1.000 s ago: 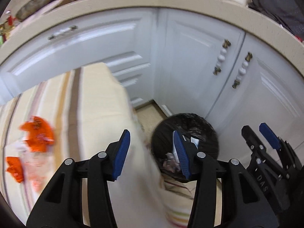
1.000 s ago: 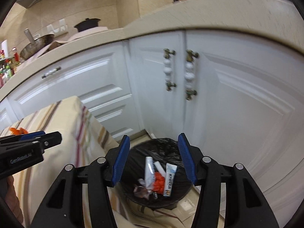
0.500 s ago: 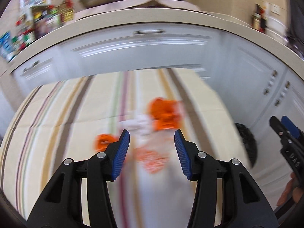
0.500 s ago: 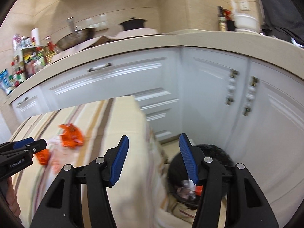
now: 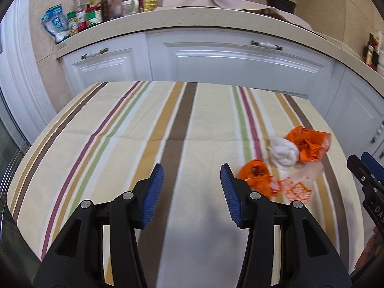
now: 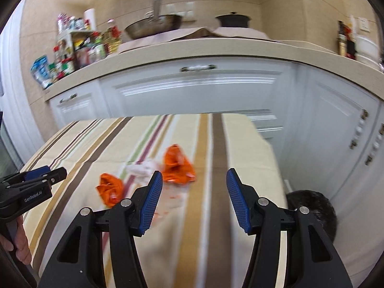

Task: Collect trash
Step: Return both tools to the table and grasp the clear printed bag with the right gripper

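Two hand-held grippers: both over the striped desk (image 5: 120, 129), each empty.
Left hand-held gripper (image 5: 192, 192): released, blue pads apart, nothing between them; it hangs over bare cloth, left of the trash. In the right wrist view it shows at the left edge (image 6: 51, 174), with a hand (image 6: 20, 242) on its grip.
Small orange wrapper (image 5: 255, 171): crumpled on the desk, just right of the left gripper's right pad; also seen from the right wrist view (image 6: 109, 188).
White wad (image 5: 284, 152): a crumpled tissue or cloth, blurred, so I can't say which; it lies between the two orange pieces and touches the large one.
Clear wrapper (image 5: 298, 187): flat with orange print, just in front of the wad.
Large orange wrapper (image 5: 309, 145): crumpled, rightmost of the heap, near the desk's right side.
Right hand-held gripper (image 6: 194, 198): released, pads wide, only cloth between them; the heap lies ahead and to its left.
Bin (image 6: 314, 206): black-lined, on the floor beside the desk's right end, below the white cabinets (image 6: 196, 91).
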Action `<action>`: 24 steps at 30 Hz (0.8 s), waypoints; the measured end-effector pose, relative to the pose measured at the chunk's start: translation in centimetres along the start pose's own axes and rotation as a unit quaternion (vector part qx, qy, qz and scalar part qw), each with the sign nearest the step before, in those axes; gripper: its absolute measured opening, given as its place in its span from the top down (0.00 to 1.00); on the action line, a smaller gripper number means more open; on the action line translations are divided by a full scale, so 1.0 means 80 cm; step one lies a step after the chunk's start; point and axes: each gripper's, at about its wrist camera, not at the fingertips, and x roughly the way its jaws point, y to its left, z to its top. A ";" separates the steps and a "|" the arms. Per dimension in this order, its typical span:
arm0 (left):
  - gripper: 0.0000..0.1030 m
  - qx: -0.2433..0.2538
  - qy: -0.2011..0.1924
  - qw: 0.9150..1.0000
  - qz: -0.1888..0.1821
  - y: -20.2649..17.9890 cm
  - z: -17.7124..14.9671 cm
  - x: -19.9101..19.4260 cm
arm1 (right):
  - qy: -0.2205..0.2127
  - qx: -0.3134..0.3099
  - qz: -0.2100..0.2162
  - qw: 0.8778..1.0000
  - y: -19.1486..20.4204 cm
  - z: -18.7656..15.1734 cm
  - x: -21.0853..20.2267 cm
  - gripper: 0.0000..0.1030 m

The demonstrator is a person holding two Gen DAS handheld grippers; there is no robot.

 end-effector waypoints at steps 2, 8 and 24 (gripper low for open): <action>0.53 -0.007 0.003 1.000 0.003 0.013 -0.002 0.003 | 0.007 -0.010 0.007 1.000 0.014 0.000 0.007 0.47; 0.53 -0.021 0.014 1.000 0.009 0.035 -0.007 0.014 | 0.034 -0.027 0.021 0.999 0.040 0.000 0.032 0.47; 0.52 -0.015 0.031 0.999 -0.011 0.028 -0.013 0.029 | 0.095 -0.045 0.035 0.994 0.048 -0.010 0.065 0.76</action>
